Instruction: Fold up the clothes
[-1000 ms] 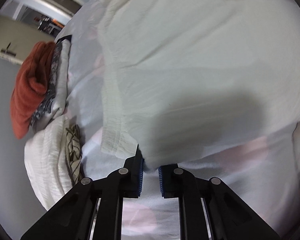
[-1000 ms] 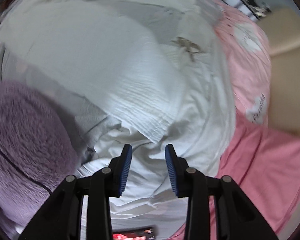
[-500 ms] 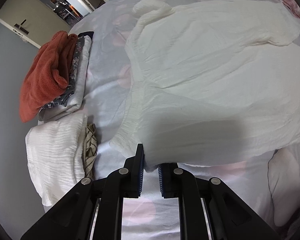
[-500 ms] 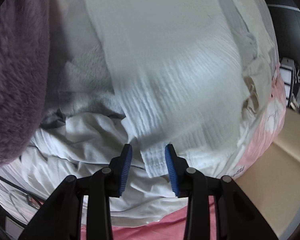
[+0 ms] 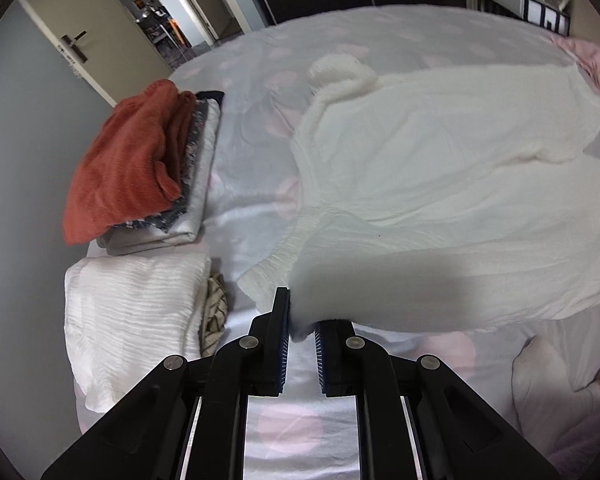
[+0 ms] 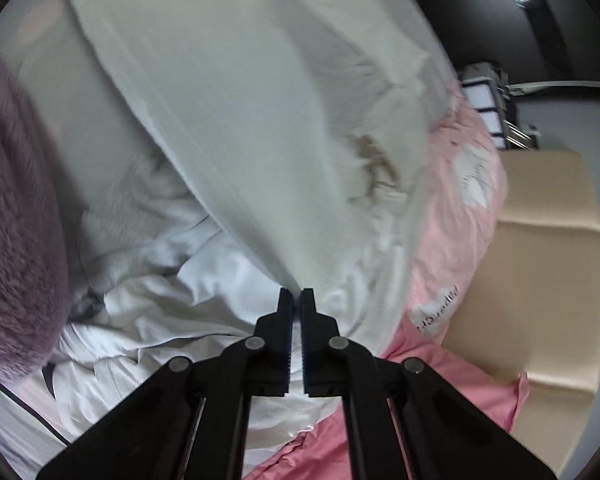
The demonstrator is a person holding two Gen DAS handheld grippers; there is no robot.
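Compared with the earlier frames, more of the bed is exposed in the left wrist view, and the right jaws, previously apart, are now drawn together on cloth.

Left wrist view: the left gripper (image 5: 301, 330) is seen at lower centre, its jaws clamped on a corner of the white garment (image 5: 440, 200). From there the garment is spread toward the upper right over the dotted bedsheet (image 5: 252, 136). A folded stack topped by an orange-red towel (image 5: 124, 164) is located at the left. A folded white ribbed cloth (image 5: 132, 312) is placed below it, with a striped item (image 5: 216, 316) just beside it. A door (image 5: 72, 36) is visible at the upper left.

Right wrist view: the right gripper (image 6: 296, 316) is positioned at lower centre, jaws pinched onto an edge of the white garment (image 6: 240, 100), which is stretched toward the upper part of the frame, blurred. Crumpled white laundry (image 6: 172, 292) is seen beneath it, a purple fleece (image 6: 16, 232) at the left, and a pink cover (image 6: 456, 216) at the right.
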